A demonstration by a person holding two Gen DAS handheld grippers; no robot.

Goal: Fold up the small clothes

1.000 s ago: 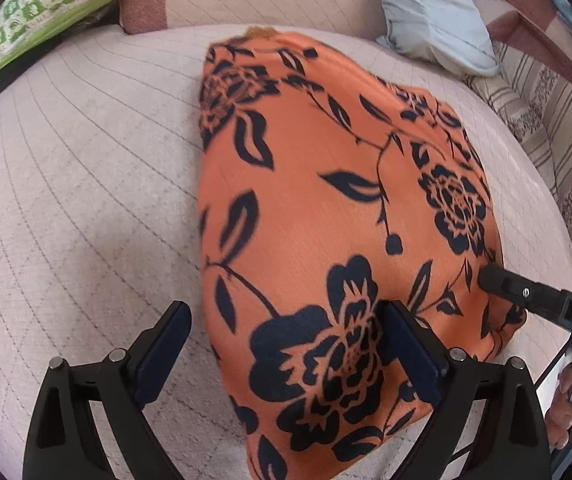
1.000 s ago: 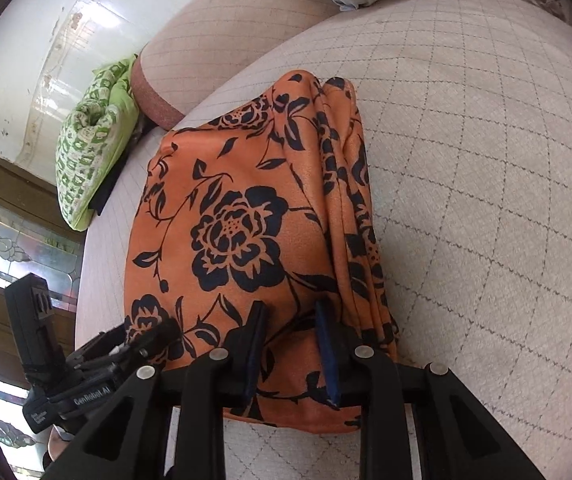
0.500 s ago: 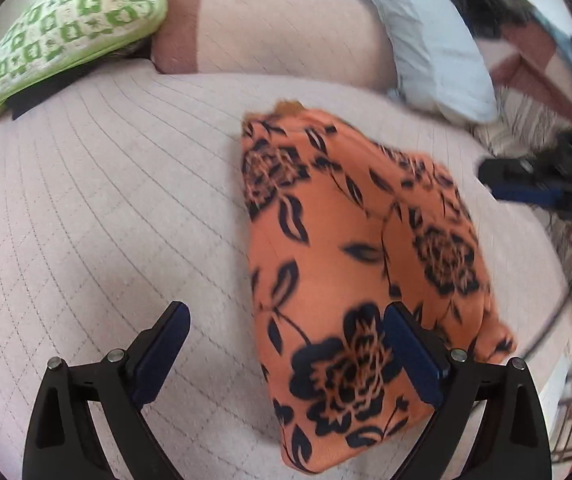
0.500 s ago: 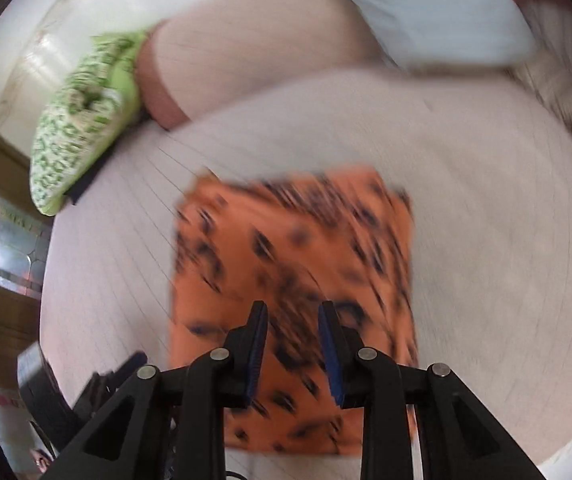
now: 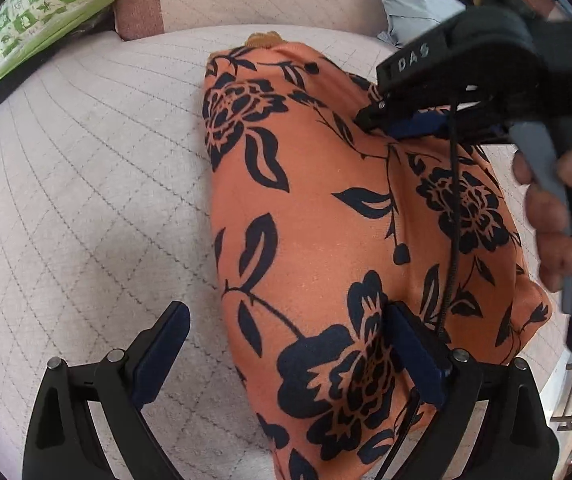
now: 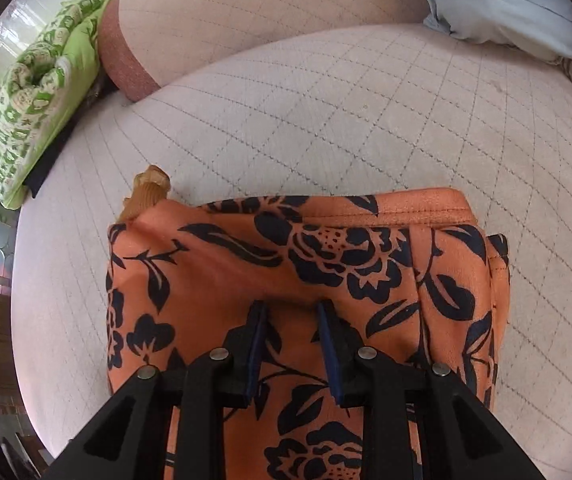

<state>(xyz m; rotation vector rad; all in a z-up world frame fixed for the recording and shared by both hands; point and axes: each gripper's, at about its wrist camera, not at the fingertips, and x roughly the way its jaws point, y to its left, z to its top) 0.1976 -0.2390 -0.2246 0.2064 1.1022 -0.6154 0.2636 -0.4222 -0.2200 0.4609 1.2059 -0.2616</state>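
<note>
An orange garment with a dark floral print [image 5: 326, 216] lies folded on a quilted beige bed [image 5: 86, 200]; it also shows in the right wrist view [image 6: 286, 264]. My left gripper [image 5: 286, 340] is open wide at the garment's near end, its right finger [image 5: 414, 352] resting on the cloth and its left finger over bare quilt. My right gripper [image 6: 292, 320] hovers over the middle of the garment with its jaws slightly apart and nothing between them. It appears in the left wrist view [image 5: 406, 120] at the garment's far right side, held by a hand.
A green patterned pillow [image 6: 34, 96] lies at the far left. A beige and pink bolster [image 6: 226, 20] runs along the back. A pale blue pillow [image 6: 506, 4] is at the far right. A tan fabric bit [image 6: 146, 188] pokes out at the garment's far corner.
My right gripper lifted off the garment's near edge and swung over its middle and far side. My left gripper stayed open at the near end.
</note>
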